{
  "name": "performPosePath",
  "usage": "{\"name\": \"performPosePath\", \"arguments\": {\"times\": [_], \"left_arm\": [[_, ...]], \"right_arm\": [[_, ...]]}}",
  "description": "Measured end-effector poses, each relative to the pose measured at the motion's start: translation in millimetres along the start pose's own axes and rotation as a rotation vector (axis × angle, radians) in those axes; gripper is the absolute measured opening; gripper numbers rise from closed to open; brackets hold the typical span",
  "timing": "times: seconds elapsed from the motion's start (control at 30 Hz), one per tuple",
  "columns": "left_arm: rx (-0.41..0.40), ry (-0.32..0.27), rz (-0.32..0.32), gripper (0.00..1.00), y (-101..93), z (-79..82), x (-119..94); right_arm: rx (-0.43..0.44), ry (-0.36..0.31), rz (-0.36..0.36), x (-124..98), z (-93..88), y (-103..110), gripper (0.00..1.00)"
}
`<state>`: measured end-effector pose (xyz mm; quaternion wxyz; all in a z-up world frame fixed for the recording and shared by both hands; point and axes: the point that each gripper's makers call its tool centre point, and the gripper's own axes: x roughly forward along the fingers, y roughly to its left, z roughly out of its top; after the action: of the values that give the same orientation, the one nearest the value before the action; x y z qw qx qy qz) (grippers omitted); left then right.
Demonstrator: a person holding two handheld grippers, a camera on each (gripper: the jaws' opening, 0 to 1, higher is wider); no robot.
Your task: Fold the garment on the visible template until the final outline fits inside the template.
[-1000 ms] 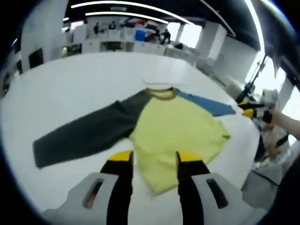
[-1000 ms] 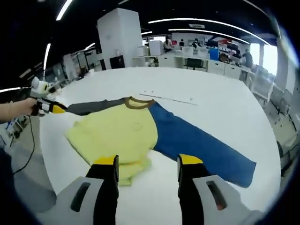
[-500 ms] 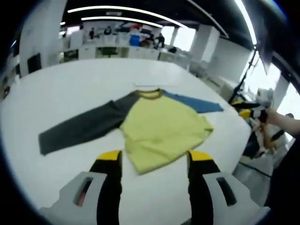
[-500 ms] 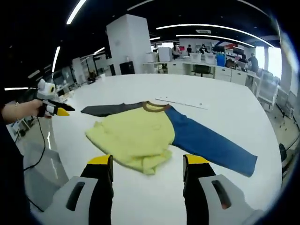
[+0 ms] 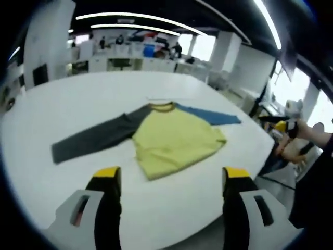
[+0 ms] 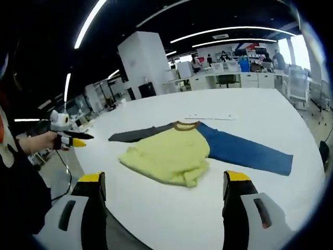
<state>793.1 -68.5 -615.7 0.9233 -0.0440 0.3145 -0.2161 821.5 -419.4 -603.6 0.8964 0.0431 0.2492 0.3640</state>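
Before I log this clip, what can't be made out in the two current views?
- Template: in both views a thin line beyond the shirt's collar, too small and blurred to trace.
- Shirt hem: bunched in the right gripper view, folds hide its edge.
- Dark sleeve: right gripper view, foreshortened, partly behind the yellow body.
- Background desks and people: too small, blurred.

Bright ceiling strips, soft fisheye-warped edges

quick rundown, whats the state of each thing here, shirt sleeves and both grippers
shirt: flat on the white table, yellow body folded up at the hem
grey sleeve: spread out straight, unfolded
blue sleeve: spread out straight, unfolded
left hand-held gripper: open, holding nothing
right hand-held gripper: open, holding nothing
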Motion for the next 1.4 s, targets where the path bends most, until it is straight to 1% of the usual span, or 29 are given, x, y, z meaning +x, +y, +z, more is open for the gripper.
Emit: {"name": "performPosePath", "arguments": {"times": [0.1,0.17,0.23,0.3,0.37,0.5,0.63,0.7,0.87,1.0,1.13,1.27,1.4], "left_arm": [[0.011,0.004,-0.009,0.85,-4.7,-1.8,-5],[0.024,0.011,-0.008,0.92,-6.4,-3.4,-7],[0.031,0.018,-0.016,0.98,-9.9,-5.2,-9],[0.043,0.027,-0.023,1.00,-12.5,-7.8,-11],[0.040,0.031,-0.028,0.99,-13.3,-9.5,-12],[0.034,0.027,-0.019,0.99,-10.5,-10.4,-13],[0.031,0.027,-0.015,0.99,-6.4,-10.6,-12],[0.026,0.026,-0.014,0.99,-2.4,-10.7,-10],[0.022,0.034,-0.017,0.98,-3.9,-11.0,-2],[0.008,0.041,-0.032,0.93,-1.4,-12.0,8],[-0.006,0.046,-0.048,0.87,2.3,-10.2,20],[-0.010,0.067,-0.059,0.82,6.6,-11.3,38],[-0.009,0.078,-0.065,0.75,12.9,-11.0,56]], "right_arm": [[-0.016,0.021,0.001,-5,-5.4,3,1.00],[-0.027,0.031,0.001,-8,-7.8,3,1.00],[-0.020,0.033,0.016,-11,-8.6,6,1.00],[-0.014,0.039,0.022,-13,-10.2,7,1.00],[-0.023,0.038,0.013,-14,-10.8,6,1.00],[-0.007,0.033,0.002,-15,-12.6,4,1.00],[0.003,0.042,-0.005,-13,-14.9,1,0.99],[0.003,0.053,-0.008,-10,-16.6,-1,0.96],[0.010,0.055,-0.013,-5,-19.7,-5,0.90],[0.020,0.077,-0.015,4,-26.8,-12,0.81],[0.021,0.080,-0.014,15,-29.4,-21,0.72],[0.024,0.101,-0.008,31,-33.9,-33,0.62],[0.042,0.111,-0.003,47,-36.5,-45,0.51]]}}
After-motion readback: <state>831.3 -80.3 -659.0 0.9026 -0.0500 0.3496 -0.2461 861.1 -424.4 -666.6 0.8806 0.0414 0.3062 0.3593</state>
